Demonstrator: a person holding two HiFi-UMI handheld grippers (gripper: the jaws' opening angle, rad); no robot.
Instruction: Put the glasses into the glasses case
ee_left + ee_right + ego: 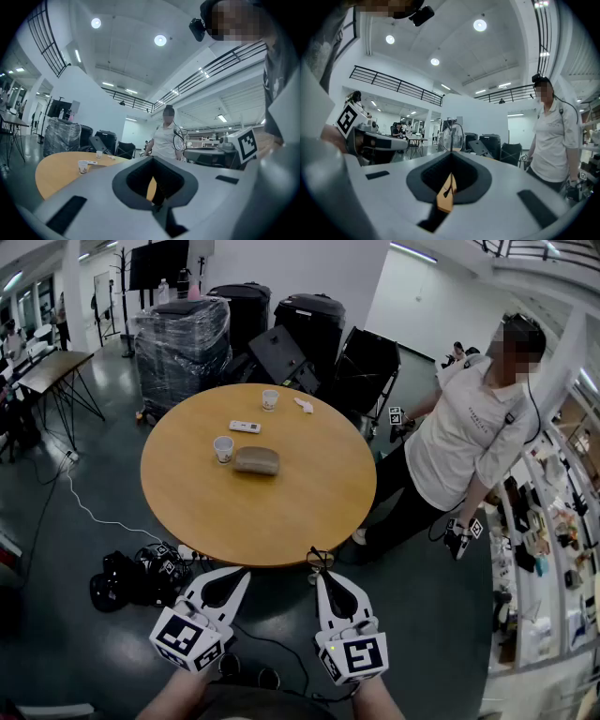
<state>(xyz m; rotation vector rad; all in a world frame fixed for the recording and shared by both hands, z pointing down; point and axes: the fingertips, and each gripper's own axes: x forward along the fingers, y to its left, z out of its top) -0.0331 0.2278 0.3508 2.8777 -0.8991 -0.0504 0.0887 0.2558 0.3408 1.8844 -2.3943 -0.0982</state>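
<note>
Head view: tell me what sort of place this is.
Probably a lab or workshop hall, not a home: a round table on a bare dark floor, a wrapped pallet and black bins behind it, cluttered shelves at the right.

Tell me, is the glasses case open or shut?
Shut: the glasses case lies on the round table as one rounded brown lump, no lid raised and no inside showing.

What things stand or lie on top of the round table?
Two paper cups, a closed glasses case, a white remote, a small white scrap. What the case holds is hidden.
</note>
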